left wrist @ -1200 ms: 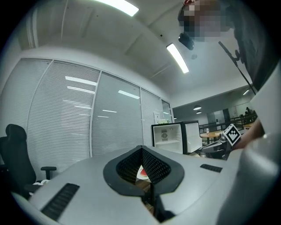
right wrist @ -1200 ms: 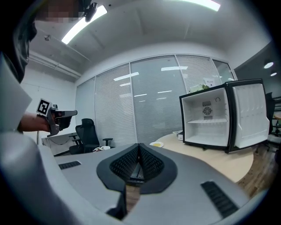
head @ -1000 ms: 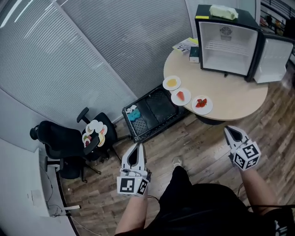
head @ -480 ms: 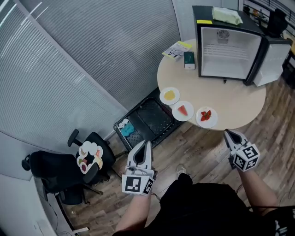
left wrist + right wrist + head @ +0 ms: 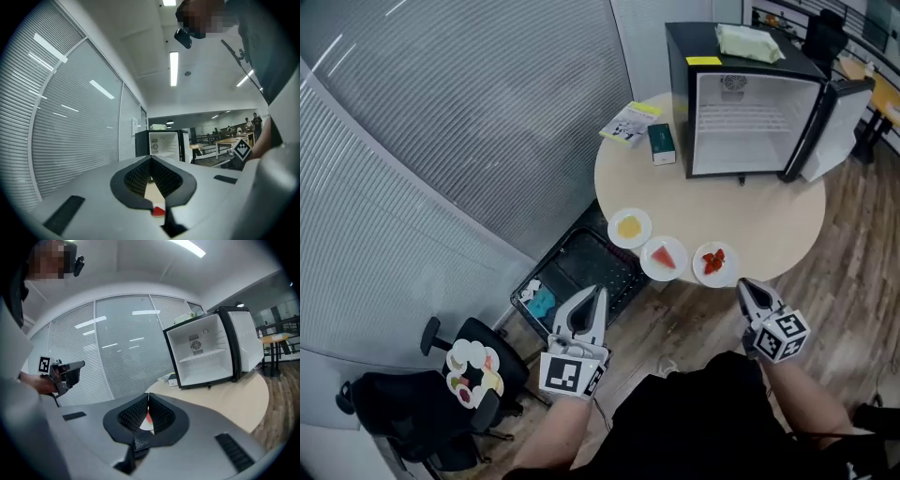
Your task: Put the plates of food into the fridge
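Plates (image 5: 664, 258) run ten to four o'clock; the fridge (image 5: 750, 131) opens toward six. Your left gripper (image 5: 597, 293) and right gripper (image 5: 742, 284) jaws press together, empty.

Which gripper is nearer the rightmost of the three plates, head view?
Right. The right gripper is just off the table edge beside the rightmost plate. The left gripper is far to its left, over the floor near the black bin.

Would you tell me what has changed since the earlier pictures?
The person has walked toward the table; the right gripper now nears the strawberry plate, the left gripper trails behind. Nothing grasped. The plates stay put, the fridge open, both grippers shut.
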Action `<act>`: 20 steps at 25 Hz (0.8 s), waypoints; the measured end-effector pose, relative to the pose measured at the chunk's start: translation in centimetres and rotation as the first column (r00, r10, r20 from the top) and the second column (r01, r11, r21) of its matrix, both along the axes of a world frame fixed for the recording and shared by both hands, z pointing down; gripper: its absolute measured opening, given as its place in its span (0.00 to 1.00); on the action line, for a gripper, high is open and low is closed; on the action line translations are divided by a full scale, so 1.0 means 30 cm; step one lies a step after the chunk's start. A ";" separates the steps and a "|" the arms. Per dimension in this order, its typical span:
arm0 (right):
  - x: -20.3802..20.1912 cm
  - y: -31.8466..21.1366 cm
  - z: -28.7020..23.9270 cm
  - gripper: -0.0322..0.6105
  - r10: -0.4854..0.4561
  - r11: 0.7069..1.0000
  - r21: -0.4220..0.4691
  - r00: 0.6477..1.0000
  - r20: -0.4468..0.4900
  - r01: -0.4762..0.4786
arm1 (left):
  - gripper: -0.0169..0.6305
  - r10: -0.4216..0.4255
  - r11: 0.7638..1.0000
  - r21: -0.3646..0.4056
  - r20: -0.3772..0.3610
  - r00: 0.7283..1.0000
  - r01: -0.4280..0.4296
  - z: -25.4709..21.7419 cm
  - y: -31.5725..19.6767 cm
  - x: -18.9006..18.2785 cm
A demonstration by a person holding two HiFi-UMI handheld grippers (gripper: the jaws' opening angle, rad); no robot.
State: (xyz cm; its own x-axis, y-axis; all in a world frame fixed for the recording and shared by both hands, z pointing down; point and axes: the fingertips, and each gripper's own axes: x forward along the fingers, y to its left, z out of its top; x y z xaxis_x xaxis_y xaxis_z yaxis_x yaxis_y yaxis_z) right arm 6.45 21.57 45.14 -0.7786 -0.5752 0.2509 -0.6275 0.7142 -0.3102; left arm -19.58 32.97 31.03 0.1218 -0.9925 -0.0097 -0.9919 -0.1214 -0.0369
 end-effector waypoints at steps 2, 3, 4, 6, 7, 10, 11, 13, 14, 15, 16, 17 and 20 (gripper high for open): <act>0.008 -0.015 0.026 0.06 0.054 0.998 -0.011 0.998 -0.017 -0.054 | 0.03 0.027 0.999 0.024 -0.001 1.000 -0.027 -0.020 -0.070 -0.019; 0.019 -0.023 0.041 0.06 0.091 0.996 -0.017 0.996 -0.016 -0.091 | 0.03 0.040 0.999 0.032 -0.003 0.999 -0.040 -0.026 -0.100 -0.023; 0.030 -0.027 0.058 0.06 0.124 0.992 -0.032 0.992 -0.011 -0.124 | 0.03 0.054 0.998 0.038 -0.005 0.999 -0.054 -0.029 -0.126 -0.023; 0.042 -0.025 0.104 0.06 0.162 0.983 -0.089 0.987 -0.001 -0.162 | 0.03 0.084 0.996 0.042 -0.008 0.996 -0.083 -0.027 -0.174 -0.017; 0.045 -0.023 0.131 0.06 0.173 0.977 -0.126 0.985 0.002 -0.171 | 0.03 0.096 0.995 0.039 -0.009 0.995 -0.095 -0.022 -0.196 -0.015; 0.054 -0.017 0.229 0.07 0.208 0.947 -0.254 0.978 0.015 -0.198 | 0.03 0.120 0.993 0.011 -0.017 0.993 -0.120 0.010 -0.252 -0.007; 0.059 -0.014 0.267 0.13 0.226 0.930 -0.303 0.974 0.024 -0.209 | 0.03 0.128 0.992 -0.001 -0.016 0.992 -0.128 0.022 -0.263 -0.001; 0.071 -0.007 0.354 0.24 0.274 0.885 -0.402 0.961 0.038 -0.236 | 0.03 0.144 0.989 -0.023 -0.012 0.990 -0.144 0.044 -0.275 0.010; 0.080 -0.005 0.400 0.28 0.302 0.858 -0.447 0.952 0.042 -0.252 | 0.03 0.150 0.988 -0.033 -0.008 0.989 -0.150 0.054 -0.278 0.013; 0.090 -0.008 0.446 0.31 0.334 0.830 -0.489 0.941 0.047 -0.270 | 0.03 0.154 0.987 -0.042 -0.004 0.988 -0.154 0.063 -0.282 0.014; 0.101 -0.016 0.490 0.33 0.370 0.799 -0.528 0.927 0.055 -0.288 | 0.03 0.156 0.986 -0.052 0.000 0.988 -0.155 0.074 -0.285 0.014; 0.111 -0.027 0.531 0.35 0.409 0.768 -0.564 0.910 0.065 -0.304 | 0.03 0.156 0.986 -0.063 0.004 0.988 -0.155 0.085 -0.288 0.012; 0.125 -0.066 0.630 0.40 0.510 0.681 -0.654 0.854 0.102 -0.329 | 0.03 0.154 0.984 -0.095 0.027 0.988 -0.151 0.110 -0.289 0.004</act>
State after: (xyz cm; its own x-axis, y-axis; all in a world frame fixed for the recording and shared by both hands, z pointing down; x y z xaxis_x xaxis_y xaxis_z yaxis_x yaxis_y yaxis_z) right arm 10.21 19.60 64.03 -0.5769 -0.6570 0.4853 -0.6459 0.0033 -0.7634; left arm -19.46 24.31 34.32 0.2702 -0.9588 0.0880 -0.9599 -0.2753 -0.0524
